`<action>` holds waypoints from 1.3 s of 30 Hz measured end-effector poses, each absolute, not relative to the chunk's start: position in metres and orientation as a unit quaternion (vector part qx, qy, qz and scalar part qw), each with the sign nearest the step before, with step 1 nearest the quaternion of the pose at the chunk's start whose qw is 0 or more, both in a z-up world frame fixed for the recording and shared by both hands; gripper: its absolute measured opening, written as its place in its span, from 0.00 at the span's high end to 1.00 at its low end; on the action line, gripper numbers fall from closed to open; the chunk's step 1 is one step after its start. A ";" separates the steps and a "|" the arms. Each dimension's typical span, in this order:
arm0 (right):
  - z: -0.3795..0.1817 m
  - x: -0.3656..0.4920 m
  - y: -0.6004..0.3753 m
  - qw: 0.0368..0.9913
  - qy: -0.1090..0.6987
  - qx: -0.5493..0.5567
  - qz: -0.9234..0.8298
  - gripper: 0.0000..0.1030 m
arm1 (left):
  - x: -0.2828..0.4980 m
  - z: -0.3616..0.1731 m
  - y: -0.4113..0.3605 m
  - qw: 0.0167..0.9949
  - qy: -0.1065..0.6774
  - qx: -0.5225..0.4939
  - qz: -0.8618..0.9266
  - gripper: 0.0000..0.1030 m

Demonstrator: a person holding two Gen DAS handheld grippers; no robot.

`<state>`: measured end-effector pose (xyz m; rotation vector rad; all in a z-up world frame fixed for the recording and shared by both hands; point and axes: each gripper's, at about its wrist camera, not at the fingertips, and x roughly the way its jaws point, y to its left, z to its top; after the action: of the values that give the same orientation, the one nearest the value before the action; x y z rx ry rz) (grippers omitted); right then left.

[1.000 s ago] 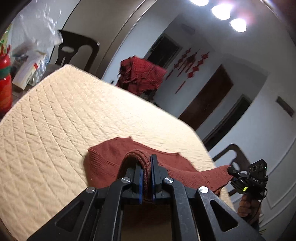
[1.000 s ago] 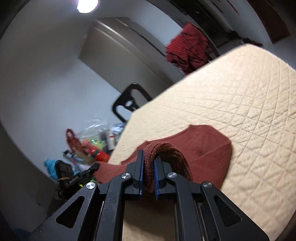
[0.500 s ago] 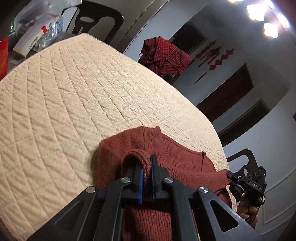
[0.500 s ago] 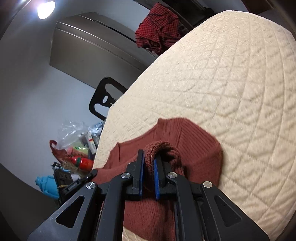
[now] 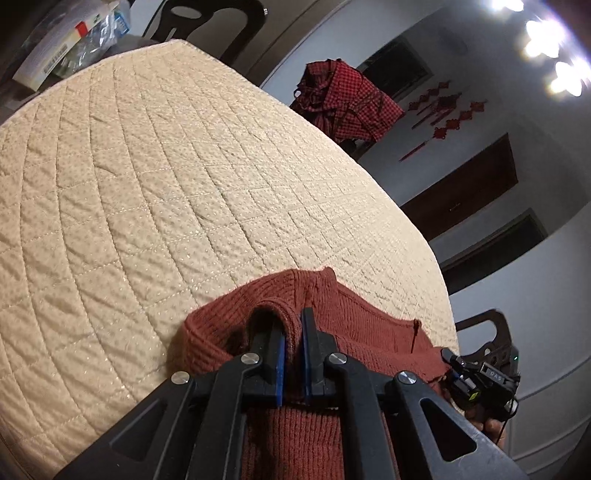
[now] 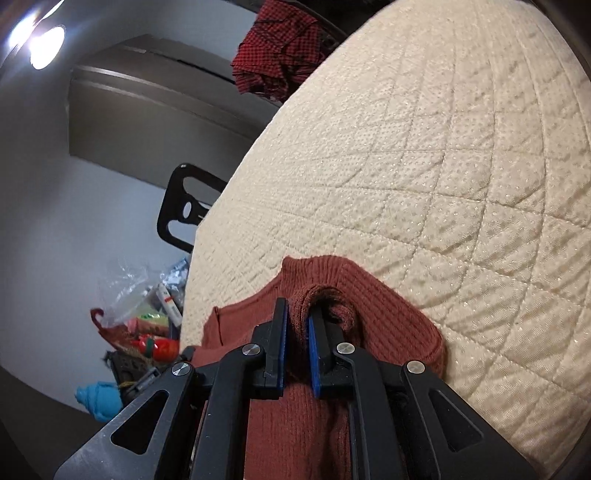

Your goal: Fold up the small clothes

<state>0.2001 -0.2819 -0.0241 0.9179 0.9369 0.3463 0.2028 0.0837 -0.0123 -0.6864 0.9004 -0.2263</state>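
Both the left gripper and right gripper pinch the rust sweater (one fold laid over) on the quilted bench; release and further folds remain.

Lower part of sweater hidden behind left gripper frame, cut off by bottom edge. Same in right wrist view: sweater bottom cut off, under right gripper. Pinched fold hidden between pads in both views. Right gripper far away in left wrist view, jaws too small to tell; hand behind it mostly hidden. Bag of items beside table small, contents unclear. Chair cut off by top edge.
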 end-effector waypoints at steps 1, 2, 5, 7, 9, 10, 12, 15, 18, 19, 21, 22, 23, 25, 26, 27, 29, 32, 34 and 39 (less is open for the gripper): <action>-0.025 0.201 -0.283 0.774 0.434 0.433 0.162 0.89 | 0.204 -0.013 0.085 0.834 0.427 -0.333 -0.104 0.90; -0.025 0.203 -0.283 0.770 0.435 0.437 0.164 0.89 | 0.205 -0.014 0.087 0.829 0.430 -0.342 -0.101 0.90; -0.021 0.203 -0.286 0.766 0.427 0.449 0.172 0.81 | 0.203 -0.012 0.089 0.828 0.424 -0.353 -0.099 0.80; -0.016 0.201 -0.291 0.771 0.409 0.455 0.176 0.71 | 0.201 -0.006 0.091 0.835 0.411 -0.353 -0.101 0.68; -0.011 0.199 -0.297 0.777 0.395 0.459 0.173 0.70 | 0.197 0.002 0.094 0.844 0.391 -0.355 -0.095 0.57; -0.009 0.198 -0.298 0.779 0.393 0.457 0.170 0.70 | 0.195 0.006 0.095 0.850 0.384 -0.351 -0.088 0.56; -0.001 0.193 -0.300 0.794 0.384 0.440 0.168 0.70 | 0.191 0.015 0.096 0.861 0.375 -0.335 -0.078 0.56; 0.009 0.184 -0.293 0.814 0.384 0.399 0.177 0.70 | 0.182 0.024 0.092 0.879 0.369 -0.294 -0.074 0.56; 0.012 0.175 -0.284 0.835 0.396 0.343 0.170 0.70 | 0.173 0.026 0.087 0.890 0.380 -0.245 -0.063 0.56; 0.013 0.171 -0.282 0.839 0.398 0.328 0.171 0.70 | 0.170 0.026 0.083 0.892 0.383 -0.230 -0.066 0.56; 0.012 0.163 -0.280 0.848 0.403 0.302 0.166 0.70 | 0.158 0.025 0.076 0.898 0.385 -0.202 -0.072 0.56; 0.012 0.159 -0.278 0.852 0.404 0.290 0.163 0.70 | 0.152 0.026 0.071 0.899 0.385 -0.192 -0.077 0.56; 0.014 0.150 -0.275 0.859 0.402 0.273 0.161 0.70 | 0.144 0.027 0.068 0.901 0.384 -0.184 -0.086 0.56; 0.020 0.131 -0.270 0.873 0.391 0.245 0.157 0.70 | 0.130 0.032 0.060 0.907 0.373 -0.168 -0.102 0.56; 0.022 0.118 -0.267 0.881 0.384 0.227 0.156 0.73 | 0.121 0.032 0.057 0.909 0.369 -0.160 -0.107 0.56; 0.023 0.111 -0.265 0.884 0.383 0.219 0.156 0.76 | 0.113 0.032 0.054 0.911 0.366 -0.149 -0.113 0.56; 0.018 0.094 -0.261 0.885 0.392 0.201 0.152 0.80 | 0.103 0.028 0.049 0.913 0.371 -0.129 -0.113 0.56; 0.006 0.085 -0.254 0.887 0.413 0.159 0.135 0.88 | 0.097 0.014 0.044 0.909 0.387 -0.108 -0.108 0.56; 0.000 0.084 -0.259 0.890 0.418 0.145 0.112 1.00 | 0.100 0.007 0.045 0.909 0.393 -0.103 -0.095 0.59; 0.021 0.077 -0.247 0.902 0.400 0.125 0.103 1.00 | 0.095 0.022 0.042 0.914 0.382 -0.101 -0.090 0.59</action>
<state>0.0769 -0.2475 0.0214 0.2581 0.8270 0.2125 0.0945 0.0420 0.0219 -0.2081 0.7868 -0.1858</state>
